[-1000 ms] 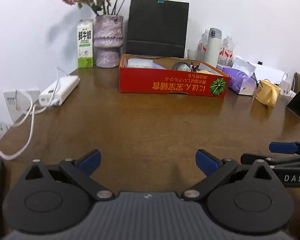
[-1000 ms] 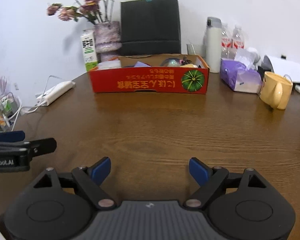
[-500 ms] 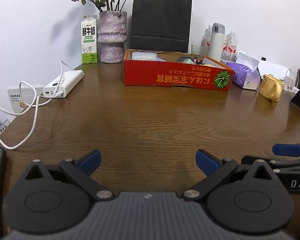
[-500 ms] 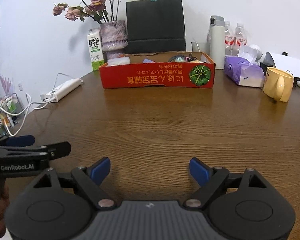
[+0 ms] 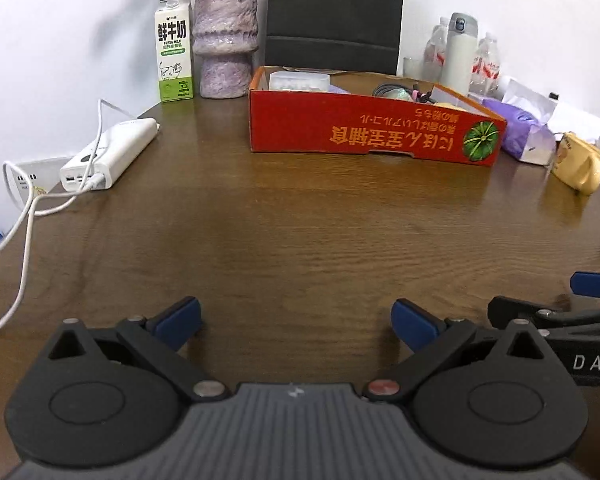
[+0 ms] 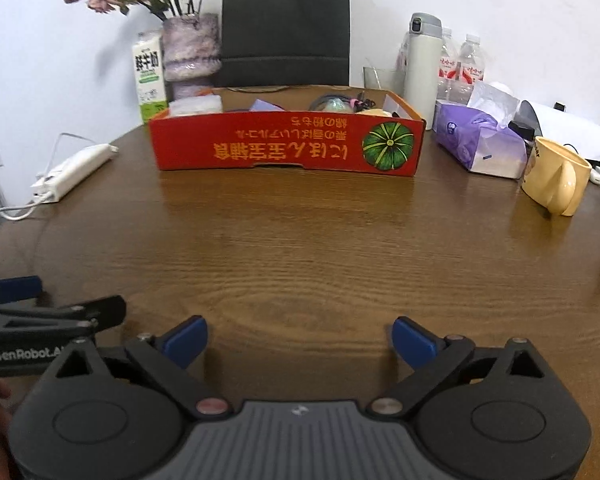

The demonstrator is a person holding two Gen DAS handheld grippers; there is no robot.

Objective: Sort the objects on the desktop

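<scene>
Both hand-held grippers spread wide, holding nothing: left hand-held gripper [image 5: 296, 318], right hand-held gripper [image 6: 300, 338], low over bare brown tabletop [image 6: 300, 248]. Red box [image 6: 286, 148] with assorted items sits at far side, well apart. Yellow mug [image 6: 556, 176] right.

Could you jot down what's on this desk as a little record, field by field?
surface: brown wooden table
middle back: red box with small items inside
left side: white power bank, milk carton, vase
right side: tissue pack, yellow mug, white flask
left claw: open, empty
right claw: open, empty
</scene>
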